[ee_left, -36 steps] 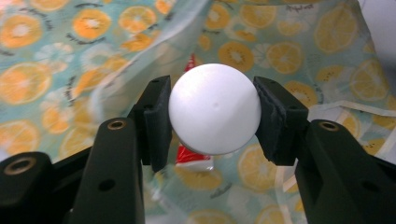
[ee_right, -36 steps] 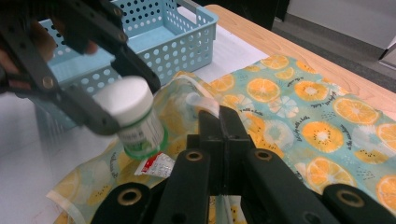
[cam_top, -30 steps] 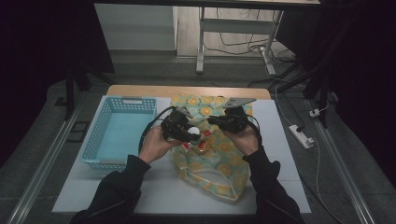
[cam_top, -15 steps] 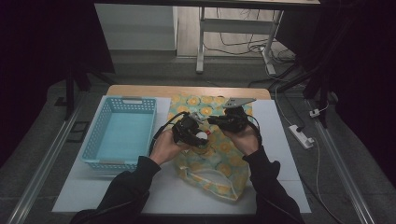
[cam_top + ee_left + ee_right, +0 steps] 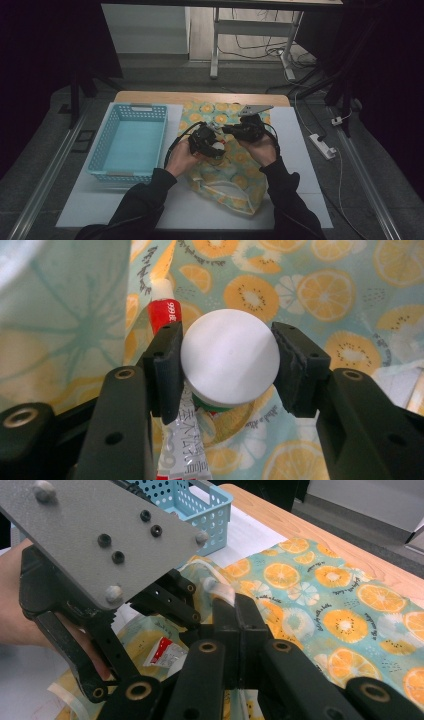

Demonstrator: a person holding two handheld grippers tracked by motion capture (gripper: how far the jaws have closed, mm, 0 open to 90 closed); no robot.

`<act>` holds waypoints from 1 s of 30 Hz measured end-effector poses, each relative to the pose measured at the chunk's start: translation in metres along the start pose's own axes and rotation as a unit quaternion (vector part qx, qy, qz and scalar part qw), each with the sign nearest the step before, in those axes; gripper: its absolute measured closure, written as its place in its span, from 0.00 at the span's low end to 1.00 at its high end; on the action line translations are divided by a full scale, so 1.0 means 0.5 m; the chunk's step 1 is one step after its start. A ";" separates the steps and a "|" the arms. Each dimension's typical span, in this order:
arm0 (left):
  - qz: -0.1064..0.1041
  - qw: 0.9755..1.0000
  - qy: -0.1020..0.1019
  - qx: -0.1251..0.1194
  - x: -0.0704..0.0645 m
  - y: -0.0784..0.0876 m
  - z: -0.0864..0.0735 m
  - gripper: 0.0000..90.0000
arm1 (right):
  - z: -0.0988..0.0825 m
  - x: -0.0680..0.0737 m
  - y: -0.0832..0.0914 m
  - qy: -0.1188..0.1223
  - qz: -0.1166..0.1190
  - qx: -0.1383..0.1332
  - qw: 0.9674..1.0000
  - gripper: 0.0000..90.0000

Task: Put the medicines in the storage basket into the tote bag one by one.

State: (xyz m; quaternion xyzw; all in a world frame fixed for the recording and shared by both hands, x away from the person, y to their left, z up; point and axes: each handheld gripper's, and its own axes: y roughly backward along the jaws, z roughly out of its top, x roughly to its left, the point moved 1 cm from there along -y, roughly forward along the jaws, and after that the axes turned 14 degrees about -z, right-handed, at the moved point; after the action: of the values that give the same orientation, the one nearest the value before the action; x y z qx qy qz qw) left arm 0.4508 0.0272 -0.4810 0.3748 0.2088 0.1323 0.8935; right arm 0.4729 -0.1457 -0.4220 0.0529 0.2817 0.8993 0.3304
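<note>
Left tongs (image 5: 227, 367) grip a white-capped tube (image 5: 229, 362) above the fruit-print bag (image 5: 325, 295)

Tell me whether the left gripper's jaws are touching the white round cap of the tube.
Touching. The left gripper view shows both pads of the left gripper pressed against opposite sides of the white cap, with no gap on either side, above the fruit-print bag.

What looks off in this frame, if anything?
Nothing spilled or damaged. The left gripper clamps a white-capped tube over the fruit-print bag, which lies rumpled. The right gripper pinches the bag's edge. The blue basket sits square.
</note>
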 end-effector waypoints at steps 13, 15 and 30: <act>-0.003 1.000 0.009 -0.022 -0.011 0.026 -0.003 0.35 | 0.000 0.000 0.000 -0.001 0.001 0.000 1.000 1.00; -0.008 1.000 0.008 -0.026 -0.014 0.033 -0.006 0.31 | 0.000 0.000 0.000 -0.001 0.001 0.000 1.000 1.00; -0.016 0.998 0.015 -0.050 -0.041 0.069 -0.048 0.10 | -0.001 0.005 -0.004 0.003 0.004 0.004 1.000 1.00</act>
State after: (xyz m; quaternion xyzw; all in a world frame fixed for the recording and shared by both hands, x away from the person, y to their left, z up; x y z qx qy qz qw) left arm 0.4185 0.0575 -0.4655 0.3238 0.2218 0.1338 0.9100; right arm 0.4719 -0.1432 -0.4238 0.0523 0.2857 0.8998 0.3256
